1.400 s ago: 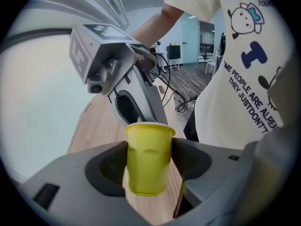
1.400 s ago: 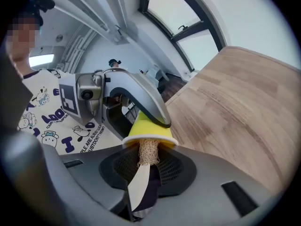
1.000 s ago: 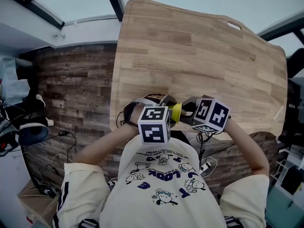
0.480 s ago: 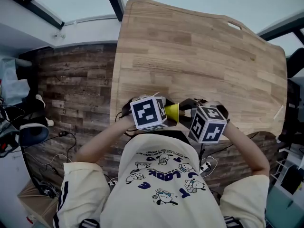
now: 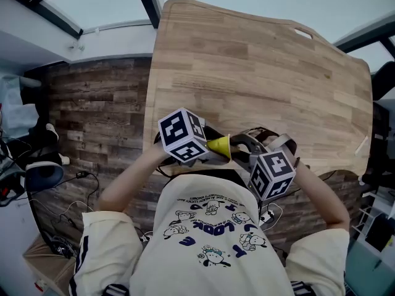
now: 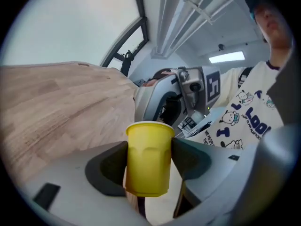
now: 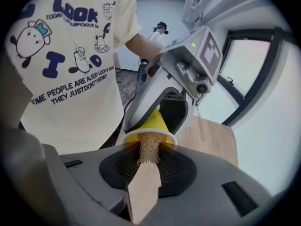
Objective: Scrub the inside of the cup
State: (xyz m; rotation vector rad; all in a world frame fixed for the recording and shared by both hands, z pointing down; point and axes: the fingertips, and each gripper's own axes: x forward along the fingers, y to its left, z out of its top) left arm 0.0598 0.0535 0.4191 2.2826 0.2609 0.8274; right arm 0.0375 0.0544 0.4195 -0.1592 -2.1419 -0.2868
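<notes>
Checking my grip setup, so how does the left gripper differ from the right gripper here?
The left gripper holds the yellow cup; the right gripper holds the brush. The left gripper's jaws stand wide, the right gripper's nearly together. Both are gripping, meeting at the cup's mouth.

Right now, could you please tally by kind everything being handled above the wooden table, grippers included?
Yellow cup: 1
Wooden-handled brush: 1
Grippers: 2, the left gripper and the right gripper
Total: 4
</notes>
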